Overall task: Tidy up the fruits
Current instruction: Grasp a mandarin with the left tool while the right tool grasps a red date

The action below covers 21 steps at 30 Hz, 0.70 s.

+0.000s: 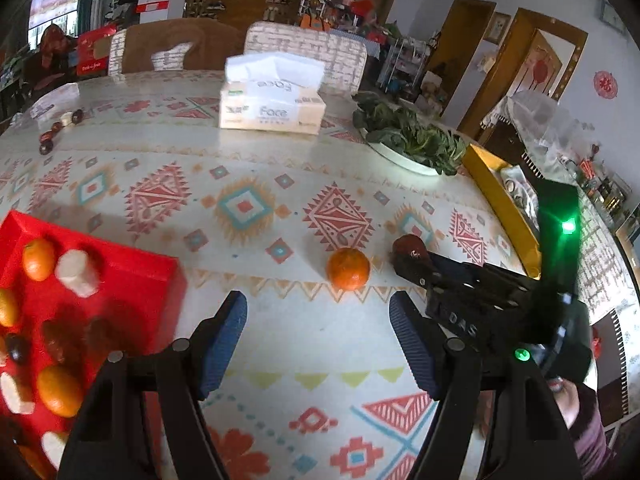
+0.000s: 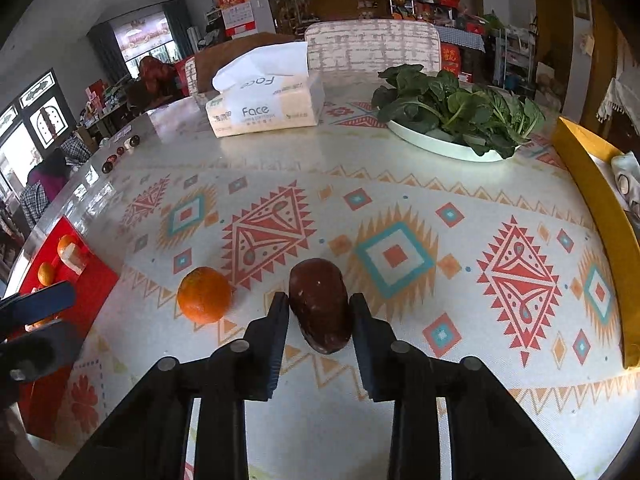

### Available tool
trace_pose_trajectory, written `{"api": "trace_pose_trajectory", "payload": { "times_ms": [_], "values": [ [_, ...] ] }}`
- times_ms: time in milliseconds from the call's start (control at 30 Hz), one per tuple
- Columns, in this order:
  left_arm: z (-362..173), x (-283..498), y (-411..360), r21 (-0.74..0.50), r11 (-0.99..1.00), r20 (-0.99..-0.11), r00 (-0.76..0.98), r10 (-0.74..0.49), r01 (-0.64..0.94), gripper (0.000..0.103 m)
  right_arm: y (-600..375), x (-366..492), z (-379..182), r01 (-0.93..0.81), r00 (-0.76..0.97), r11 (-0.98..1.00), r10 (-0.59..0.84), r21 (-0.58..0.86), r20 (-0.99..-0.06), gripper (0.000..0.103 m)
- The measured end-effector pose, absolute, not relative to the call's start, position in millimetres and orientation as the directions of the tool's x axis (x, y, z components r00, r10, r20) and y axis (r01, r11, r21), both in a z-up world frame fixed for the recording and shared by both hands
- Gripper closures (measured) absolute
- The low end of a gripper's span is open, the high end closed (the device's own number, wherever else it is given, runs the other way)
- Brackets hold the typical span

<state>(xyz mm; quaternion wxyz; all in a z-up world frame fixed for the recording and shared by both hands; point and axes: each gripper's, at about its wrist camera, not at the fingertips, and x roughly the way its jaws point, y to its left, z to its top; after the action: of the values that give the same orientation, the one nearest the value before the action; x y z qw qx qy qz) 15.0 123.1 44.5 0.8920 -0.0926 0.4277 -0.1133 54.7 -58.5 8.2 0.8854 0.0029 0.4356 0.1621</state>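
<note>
**A:** What does the left wrist view show?

**B:** The left gripper sits low in the frame, its fingers spread wide with nothing between them, only the patterned bench below. An orange lies just beyond them, right of centre. The red tray fills the lower left, already carrying several oranges, white pieces and dark fruits. At right, the other gripper reaches in towards a brown fruit.

**A:** And the right wrist view?

**B:** The right gripper has the brown fruit between its narrowed fingers. Both pads appear to touch its sides, though the fruit looks to be resting on the bench. The orange sits to its left, apart from it. The tray shows at the left edge, and a plate of greens and a tissue box stand in the upper part of the frame.

**A:** So which step is this?

**B:** Likely the pickup of the brown fruit, with the orange next for the left gripper.

**A:** What does the next move call for?

**B:** Probably a firm squeeze, a lift straight up, then a carry leftward past the orange to the tray.
</note>
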Motion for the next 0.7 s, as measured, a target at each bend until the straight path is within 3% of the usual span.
{"api": "trace_pose_trajectory", "payload": {
  "times_ms": [367,400,433,467,500,533,700],
  "values": [
    [13,60,79,-0.143,0.976,-0.78,0.588,-0.215,0.166,0.031,-106,58,18,-0.181,0.574,0.944,0.33,0.277,-0.75,0.071],
    [11,62,75,-0.13,0.977,-0.785,0.584,-0.207,0.171,0.034,-109,59,17,-0.172,0.576,0.944,0.327,0.28,-0.749,0.071],
    [9,64,72,-0.122,0.977,-0.789,0.58,-0.204,0.177,0.047,-110,60,18,-0.168,0.576,0.944,0.327,0.284,-0.749,0.071],
    [8,64,69,-0.103,0.978,-0.79,0.583,-0.19,0.18,0.051,-111,60,18,-0.167,0.574,0.942,0.332,0.289,-0.748,0.071],
    [8,63,66,-0.079,0.979,-0.789,0.589,-0.175,0.186,0.066,-110,59,18,-0.171,0.572,0.942,0.333,0.289,-0.749,0.071],
    [8,63,65,-0.07,0.979,-0.788,0.591,-0.173,0.193,0.072,-109,59,18,-0.173,0.573,0.943,0.331,0.284,-0.75,0.071],
    [12,52,75,-0.1,0.979,-0.777,0.601,-0.189,0.179,0.072,-105,59,17,-0.185,0.577,0.949,0.315,0.255,-0.754,0.071]
  ]
}}
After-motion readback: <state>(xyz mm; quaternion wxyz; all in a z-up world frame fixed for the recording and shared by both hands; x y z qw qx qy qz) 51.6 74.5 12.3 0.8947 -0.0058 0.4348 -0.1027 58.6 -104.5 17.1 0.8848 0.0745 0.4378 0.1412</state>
